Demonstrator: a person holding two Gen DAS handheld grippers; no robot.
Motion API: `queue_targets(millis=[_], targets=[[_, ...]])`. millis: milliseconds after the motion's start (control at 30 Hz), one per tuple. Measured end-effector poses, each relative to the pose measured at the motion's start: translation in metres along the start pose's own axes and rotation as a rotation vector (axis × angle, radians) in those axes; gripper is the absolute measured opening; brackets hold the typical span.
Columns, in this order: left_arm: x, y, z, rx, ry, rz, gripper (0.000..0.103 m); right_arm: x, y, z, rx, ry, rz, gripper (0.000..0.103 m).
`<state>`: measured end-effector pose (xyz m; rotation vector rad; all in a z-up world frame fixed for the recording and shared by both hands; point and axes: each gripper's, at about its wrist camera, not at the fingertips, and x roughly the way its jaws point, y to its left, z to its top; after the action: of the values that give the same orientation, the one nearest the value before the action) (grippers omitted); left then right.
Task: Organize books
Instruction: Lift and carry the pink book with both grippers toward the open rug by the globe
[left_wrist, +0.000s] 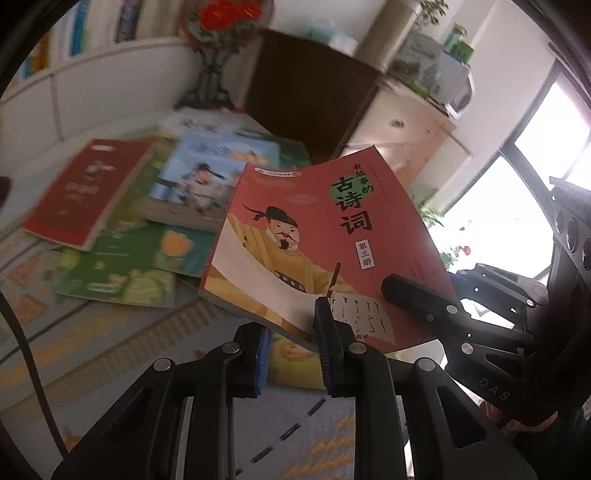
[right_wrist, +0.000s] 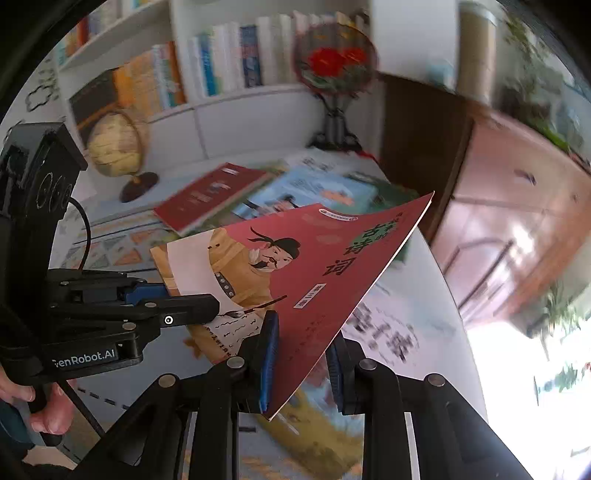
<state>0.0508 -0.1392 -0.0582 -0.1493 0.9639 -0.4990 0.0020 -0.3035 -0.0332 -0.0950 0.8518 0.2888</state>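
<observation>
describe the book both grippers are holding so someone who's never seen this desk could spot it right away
In front of the white bookshelf, a pile of books lies on the patterned desk mat. The red poetry book is held tilted above it, pinched near its lower edge by the left gripper and right gripper. Unlike the others, its cover shows a yellow-robed man writing on a scroll.

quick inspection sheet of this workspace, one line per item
surface: patterned table cover, mostly under books
job's things: red poetry book lifted and tilted; loose pile of books lying flat behind it
clutter: globe, fan ornament on stand
grippers: left gripper and right gripper both shut on the red poetry book's lower edge
cables: black cable at the left gripper
surroundings: white bookshelf, wooden cabinet, bright window
</observation>
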Motion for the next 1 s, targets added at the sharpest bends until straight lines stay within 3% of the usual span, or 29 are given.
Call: queue_targets(millis=[233,433,567,800,900,1000], targets=[[-0.097,0.052,-0.007,-0.125,-0.167,0.164,0.019,-0.013,0.075,0.048,-0.177,-0.096,0.139,0.023],[-0.184,0.115,-0.036,-0.265,-0.281,0.318,0.019,-0.014,0.182,0.086,-0.334,-0.163,0.311,0.023],[-0.225,0.166,-0.060,-0.357,-0.314,0.392,0.019,-0.003,0.256,0.097,-0.415,-0.165,0.381,0.024],[-0.256,0.250,-0.096,-0.461,-0.314,0.476,0.021,0.042,0.367,0.105,-0.479,-0.087,0.486,0.024],[-0.253,0.276,-0.103,-0.462,-0.301,0.524,0.022,0.065,0.396,0.108,-0.474,-0.042,0.505,0.024],[-0.247,0.307,-0.113,-0.487,-0.286,0.516,0.022,0.089,0.418,0.107,-0.474,0.008,0.509,0.024]])
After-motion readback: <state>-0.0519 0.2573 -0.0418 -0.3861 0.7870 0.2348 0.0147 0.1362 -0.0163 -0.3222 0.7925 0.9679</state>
